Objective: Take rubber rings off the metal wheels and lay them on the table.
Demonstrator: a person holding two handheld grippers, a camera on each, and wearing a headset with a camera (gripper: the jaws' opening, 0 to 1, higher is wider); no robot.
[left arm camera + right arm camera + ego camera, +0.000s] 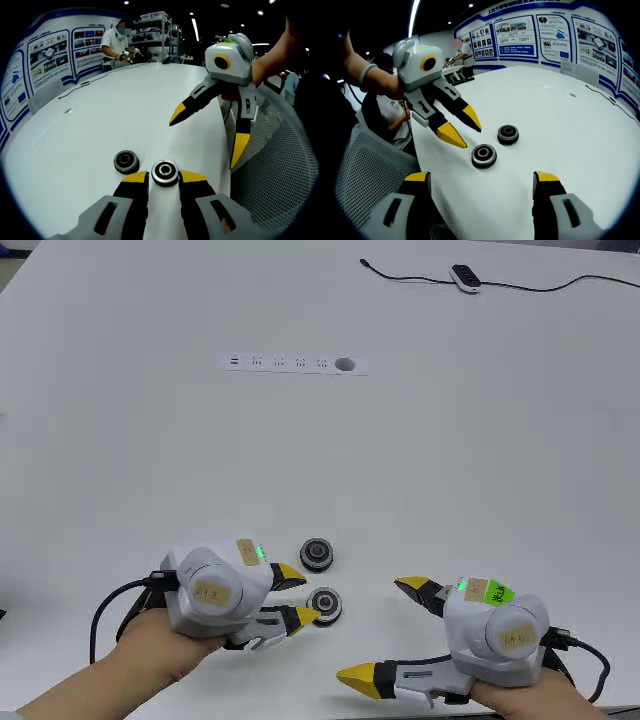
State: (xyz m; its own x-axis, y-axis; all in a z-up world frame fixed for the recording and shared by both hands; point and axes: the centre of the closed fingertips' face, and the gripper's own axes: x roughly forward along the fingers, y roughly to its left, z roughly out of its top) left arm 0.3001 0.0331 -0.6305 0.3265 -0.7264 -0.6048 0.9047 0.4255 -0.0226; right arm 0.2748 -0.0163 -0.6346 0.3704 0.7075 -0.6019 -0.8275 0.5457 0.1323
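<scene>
Near the front edge of a white table (pixel 200 460) lie two small metal wheels, flat and close together, each wearing its dark rubber ring (pixel 474 156); neither ring is off yet. The left gripper (pixel 303 595) points at the nearer wheel (pixel 325 605) with its jaws narrowly parted, probably lined up to pinch it. The right gripper (pixel 375 632) waits well apart, jaws spread wide and holding nothing, likely ready to steady the wheel or pull the ring. The farther wheel (pixel 317 553) sits untouched. The left gripper view, looking along its jaws, shows the nearer wheel right between the yellow tips. The right gripper view gives a side angle, where the tips seem just beside the wheel; contact cannot be told.
</scene>
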